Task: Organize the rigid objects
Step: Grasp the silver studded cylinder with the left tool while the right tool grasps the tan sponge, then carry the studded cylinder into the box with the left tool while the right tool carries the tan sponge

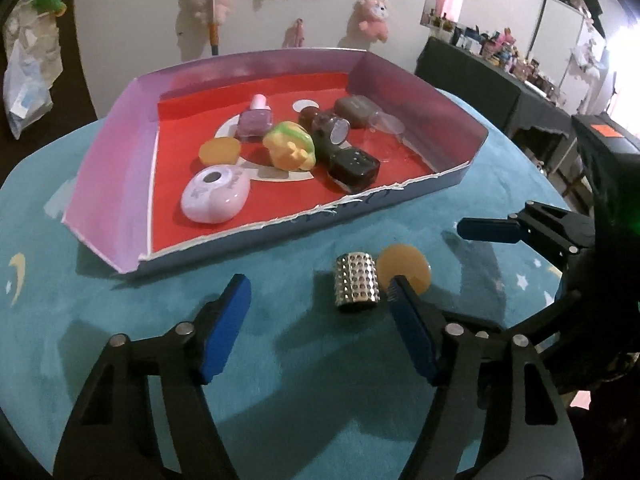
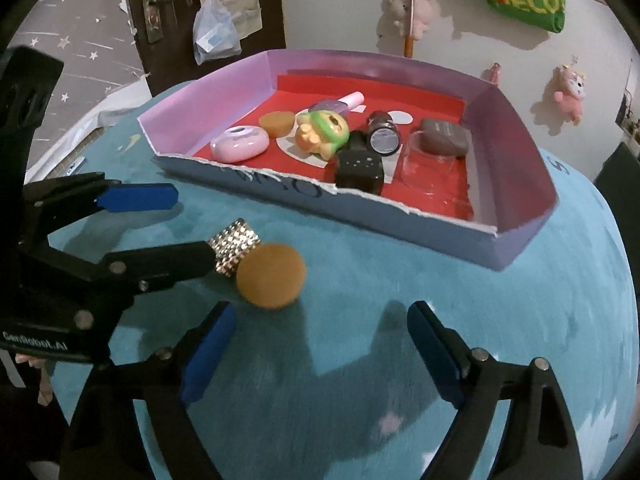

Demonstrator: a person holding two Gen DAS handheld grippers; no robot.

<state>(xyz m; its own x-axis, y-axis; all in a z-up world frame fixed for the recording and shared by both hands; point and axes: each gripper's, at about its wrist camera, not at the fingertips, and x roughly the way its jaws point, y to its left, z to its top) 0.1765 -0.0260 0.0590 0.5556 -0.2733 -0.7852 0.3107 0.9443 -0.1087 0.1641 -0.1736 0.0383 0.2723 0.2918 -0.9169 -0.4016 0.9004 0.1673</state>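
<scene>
Left wrist view: your left gripper (image 1: 320, 296), half-wide and holding nothing, bracketed the studded cylinder (image 1: 357, 282) for pickup; your right gripper (image 2: 320, 328) gaped empty.

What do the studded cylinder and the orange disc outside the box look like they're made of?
Studded cylinder: probably metal or metallised plastic; shiny silver, with rows of small bumps catching highlights. Orange disc: matte and slightly translucent amber, with no glare; perhaps wax, soap or rubbery plastic. The look leaves it open.
</scene>
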